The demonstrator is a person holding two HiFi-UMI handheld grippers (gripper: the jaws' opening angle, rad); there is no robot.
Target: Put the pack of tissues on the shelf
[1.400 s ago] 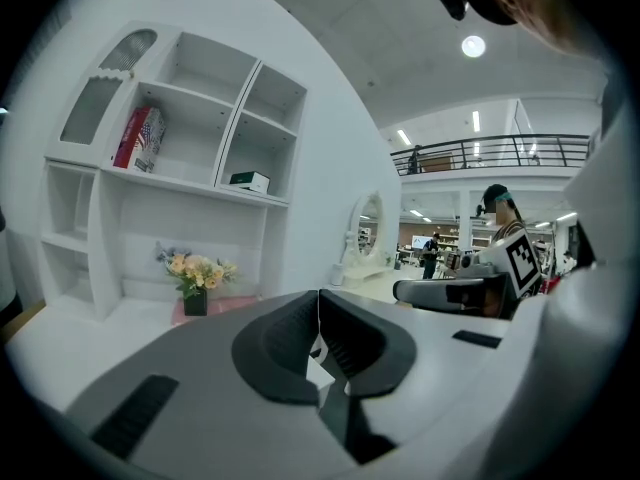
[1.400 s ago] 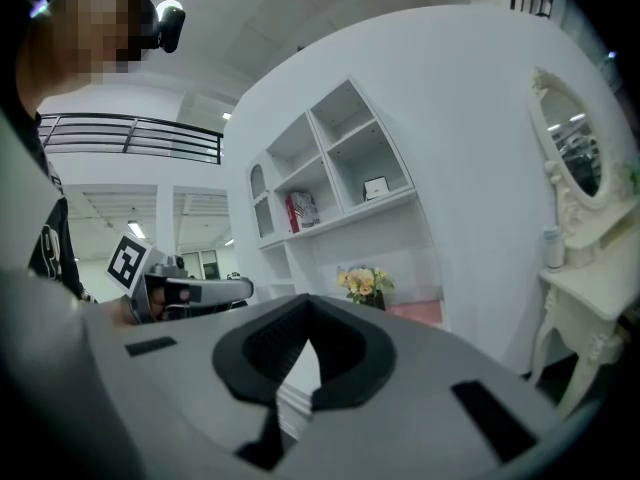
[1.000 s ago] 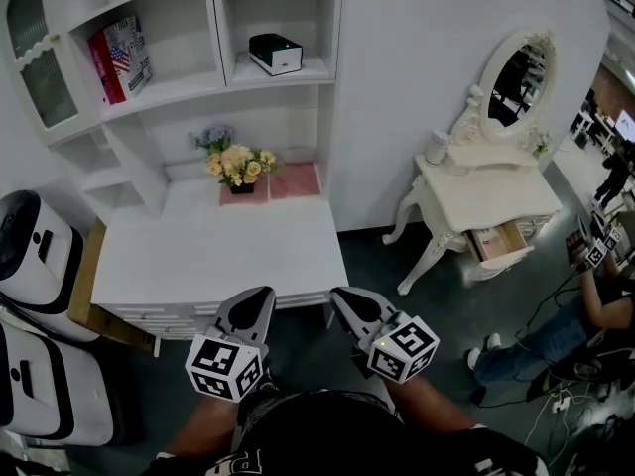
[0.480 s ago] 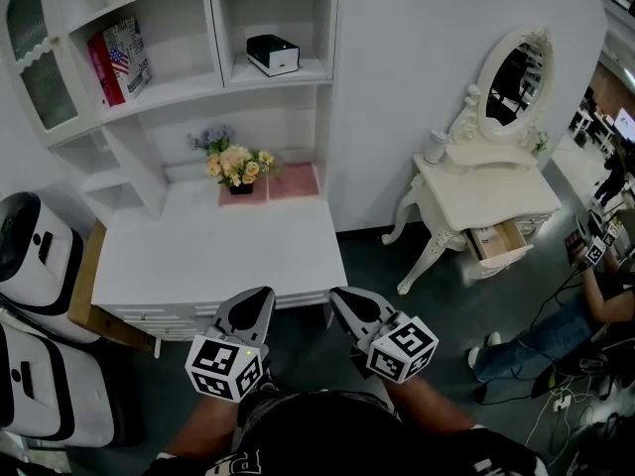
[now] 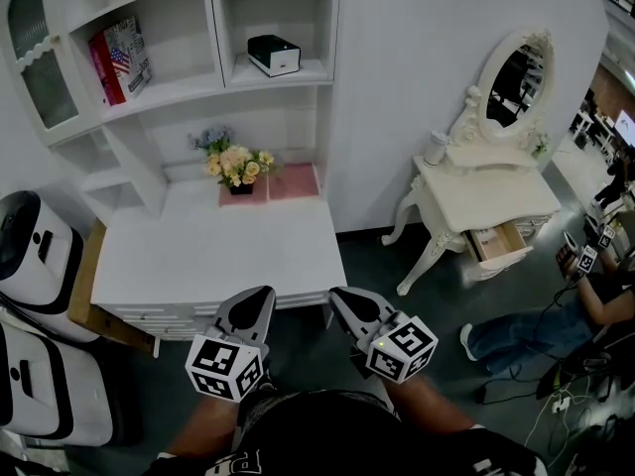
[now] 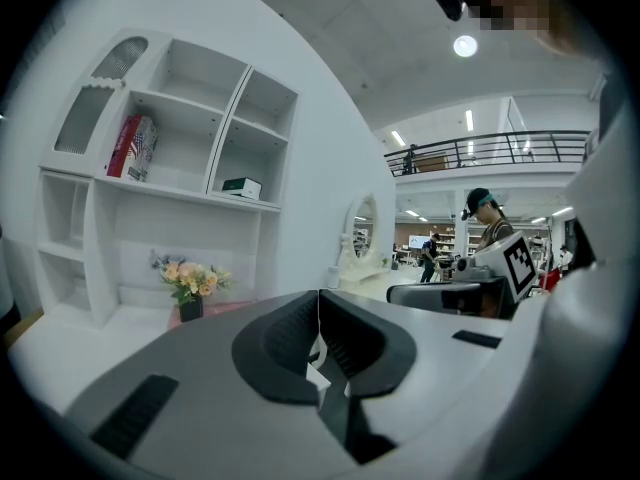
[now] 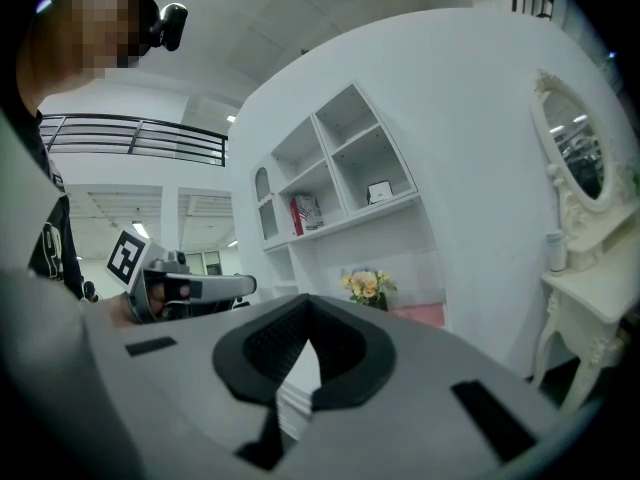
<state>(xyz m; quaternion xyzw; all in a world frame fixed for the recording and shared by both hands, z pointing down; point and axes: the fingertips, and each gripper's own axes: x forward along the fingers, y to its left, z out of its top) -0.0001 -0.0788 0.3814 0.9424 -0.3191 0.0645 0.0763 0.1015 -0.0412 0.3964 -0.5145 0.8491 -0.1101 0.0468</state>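
A flat pink pack [image 5: 297, 180], which may be the tissues, lies at the back of the white desk [image 5: 218, 251] beside a pot of flowers [image 5: 238, 165]. In the right gripper view the pink pack [image 7: 418, 315] shows far ahead. The shelf unit [image 5: 189, 82] rises behind the desk. Its upper right compartment holds a black-and-white box [image 5: 275, 54]. My left gripper [image 5: 262, 296] and right gripper [image 5: 341, 297] hang side by side just off the desk's front edge. Both are shut with nothing in them, and their jaws meet in the left gripper [image 6: 319, 303] and right gripper [image 7: 306, 308] views.
Red books [image 5: 121, 58] stand in the upper left compartment. A white dressing table [image 5: 486, 194] with an oval mirror [image 5: 516, 72] and an open drawer [image 5: 499, 239] stands to the right. White machines [image 5: 30, 256] sit at the left. A person [image 5: 580, 296] sits at the far right.
Both grippers have stayed where they were. The person at the far right has shifted their legs and arms.
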